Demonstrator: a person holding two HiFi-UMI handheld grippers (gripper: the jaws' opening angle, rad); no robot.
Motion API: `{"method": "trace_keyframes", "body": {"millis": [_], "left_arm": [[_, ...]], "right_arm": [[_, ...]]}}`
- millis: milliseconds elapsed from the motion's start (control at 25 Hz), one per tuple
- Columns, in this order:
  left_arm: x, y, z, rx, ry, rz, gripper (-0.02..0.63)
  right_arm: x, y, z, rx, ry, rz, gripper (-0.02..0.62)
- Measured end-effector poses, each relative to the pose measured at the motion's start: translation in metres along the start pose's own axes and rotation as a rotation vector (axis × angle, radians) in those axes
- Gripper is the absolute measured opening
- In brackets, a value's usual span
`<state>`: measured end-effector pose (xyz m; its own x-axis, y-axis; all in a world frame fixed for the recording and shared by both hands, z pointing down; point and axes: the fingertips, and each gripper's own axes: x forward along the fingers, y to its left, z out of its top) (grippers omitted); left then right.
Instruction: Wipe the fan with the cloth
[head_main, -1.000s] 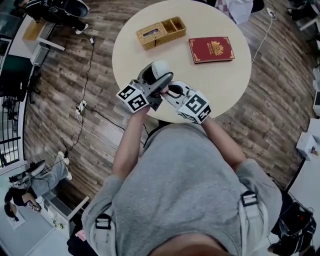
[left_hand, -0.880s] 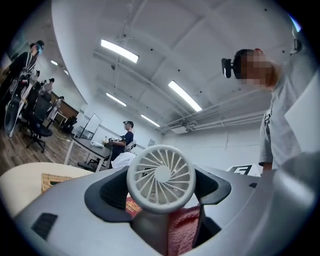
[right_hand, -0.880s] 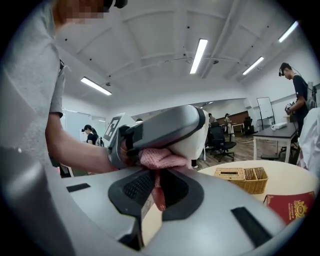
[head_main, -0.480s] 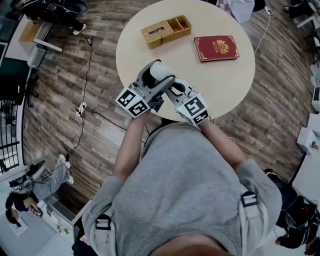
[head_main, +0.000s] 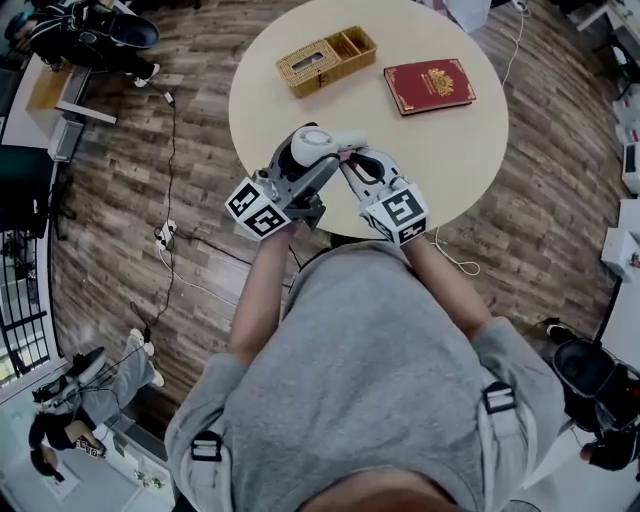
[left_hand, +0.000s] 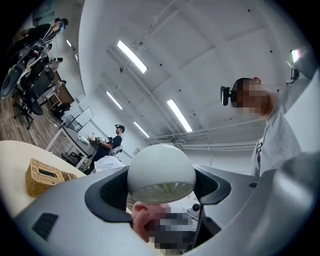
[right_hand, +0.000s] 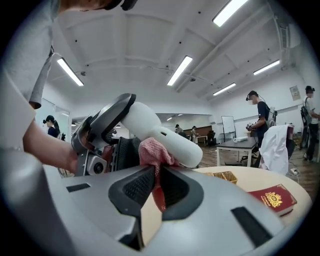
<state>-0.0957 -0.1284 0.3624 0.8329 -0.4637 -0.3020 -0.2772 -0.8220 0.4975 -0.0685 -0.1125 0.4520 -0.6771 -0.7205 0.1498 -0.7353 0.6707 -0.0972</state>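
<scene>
A white hand-held fan (head_main: 318, 143) is held above the near edge of the round table (head_main: 450, 150), with my left gripper (head_main: 303, 172) shut on it. In the left gripper view its rounded head (left_hand: 161, 172) fills the space between the jaws. My right gripper (right_hand: 156, 184) is shut on a pink cloth (right_hand: 155, 154). The cloth is pressed against the fan's white body (right_hand: 162, 131). The pink cloth (left_hand: 144, 220) also shows under the fan head in the left gripper view. In the head view my right gripper (head_main: 352, 165) meets the fan from the right.
A wicker basket (head_main: 325, 60) stands at the far side of the table, and a red book (head_main: 429, 85) lies to its right. Cables run over the wooden floor (head_main: 170, 180) on the left. Other people work at desks in the background.
The fan has turned in my left gripper, its white body now reaching further right. My right gripper with the cloth has moved up along it.
</scene>
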Motion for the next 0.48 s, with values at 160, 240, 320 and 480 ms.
{"method": "trace_keyframes", "body": {"millis": [160, 240, 320, 480], "left_arm": [[-0.002, 0.003, 0.0, -0.044, -0.015, -0.039, 0.39], [-0.005, 0.004, 0.001, -0.065, -0.023, -0.059, 0.39], [-0.009, 0.005, 0.002, -0.09, -0.035, -0.081, 0.39], [-0.018, 0.007, 0.005, -0.142, -0.057, -0.12, 0.39]], "right_arm": [[-0.005, -0.016, 0.011, 0.062, -0.078, -0.061, 0.035], [-0.008, -0.024, 0.018, 0.083, -0.112, -0.087, 0.035], [-0.009, -0.032, 0.024, 0.106, -0.141, -0.109, 0.035], [-0.01, -0.042, 0.035, 0.121, -0.185, -0.144, 0.035]]}}
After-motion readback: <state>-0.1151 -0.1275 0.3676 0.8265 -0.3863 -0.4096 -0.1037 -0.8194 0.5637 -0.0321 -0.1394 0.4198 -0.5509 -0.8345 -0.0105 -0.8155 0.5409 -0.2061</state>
